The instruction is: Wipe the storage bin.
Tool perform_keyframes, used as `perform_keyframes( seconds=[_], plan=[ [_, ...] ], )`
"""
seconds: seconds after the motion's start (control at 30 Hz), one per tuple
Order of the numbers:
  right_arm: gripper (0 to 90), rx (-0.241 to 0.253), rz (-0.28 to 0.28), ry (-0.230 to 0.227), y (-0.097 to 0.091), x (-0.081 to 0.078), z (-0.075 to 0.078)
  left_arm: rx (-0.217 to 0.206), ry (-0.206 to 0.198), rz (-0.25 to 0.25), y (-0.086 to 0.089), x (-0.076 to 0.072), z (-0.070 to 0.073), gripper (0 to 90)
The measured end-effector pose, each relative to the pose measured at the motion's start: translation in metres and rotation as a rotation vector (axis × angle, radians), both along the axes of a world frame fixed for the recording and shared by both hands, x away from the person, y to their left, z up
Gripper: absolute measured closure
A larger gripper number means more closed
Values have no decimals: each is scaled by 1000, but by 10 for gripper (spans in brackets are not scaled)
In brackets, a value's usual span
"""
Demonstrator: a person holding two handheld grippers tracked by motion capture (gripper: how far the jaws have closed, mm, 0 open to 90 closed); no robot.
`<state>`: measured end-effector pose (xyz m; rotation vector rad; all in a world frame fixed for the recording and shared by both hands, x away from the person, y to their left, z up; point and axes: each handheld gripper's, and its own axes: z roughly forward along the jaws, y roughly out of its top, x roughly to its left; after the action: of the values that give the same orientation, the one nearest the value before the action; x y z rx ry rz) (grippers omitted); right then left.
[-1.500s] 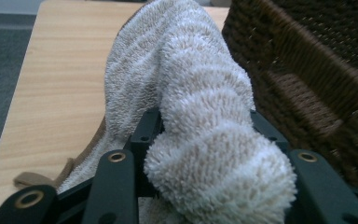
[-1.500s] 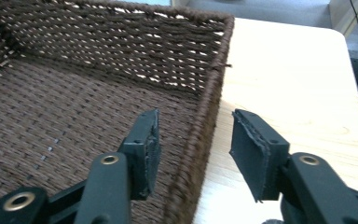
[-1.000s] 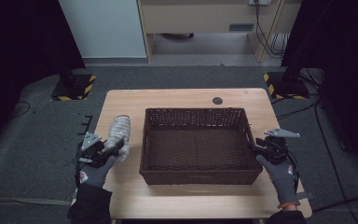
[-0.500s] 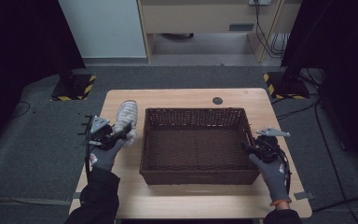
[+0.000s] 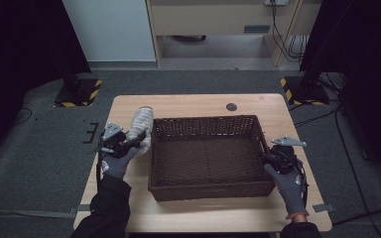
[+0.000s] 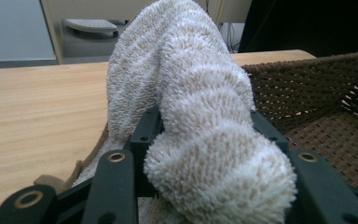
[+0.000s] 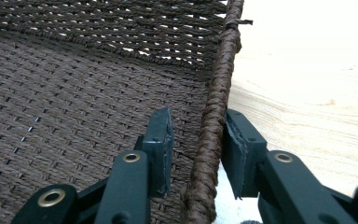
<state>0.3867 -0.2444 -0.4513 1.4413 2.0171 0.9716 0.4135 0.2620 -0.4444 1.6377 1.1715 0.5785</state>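
At left, beside the basket (image 5: 208, 153), the left gripper (image 5: 129, 141) holds the rolled towel (image 5: 140, 126); lift it clear of the rim. Right gripper (image 7: 193, 149), jaws just closing, straddles the right wall, steadying.
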Motion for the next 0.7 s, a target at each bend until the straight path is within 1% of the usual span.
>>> perform_keyframes(
  seconds=[0.07, 0.17, 0.27, 0.4, 0.5, 0.7],
  plan=[
    [648, 2, -2, 3, 0, -2, 1, 1, -4, -14, 0, -3, -2, 527],
    [657, 5, -4, 5, -2, -3, 1, -1, -6, -22, -1, -2, -2, 527],
    [657, 13, -5, 7, -2, -2, 1, 23, 3, -30, -3, 2, -7, 527],
    [651, 22, -2, 5, -3, -2, 0, 7, 19, -27, -3, 6, -13, 534],
    [647, 19, -4, 1, -3, -2, 0, 39, 40, -24, -4, 8, -18, 536],
    [638, 16, 3, -4, -3, -3, -1, 69, 63, -28, -5, 14, -27, 538]
  ],
)
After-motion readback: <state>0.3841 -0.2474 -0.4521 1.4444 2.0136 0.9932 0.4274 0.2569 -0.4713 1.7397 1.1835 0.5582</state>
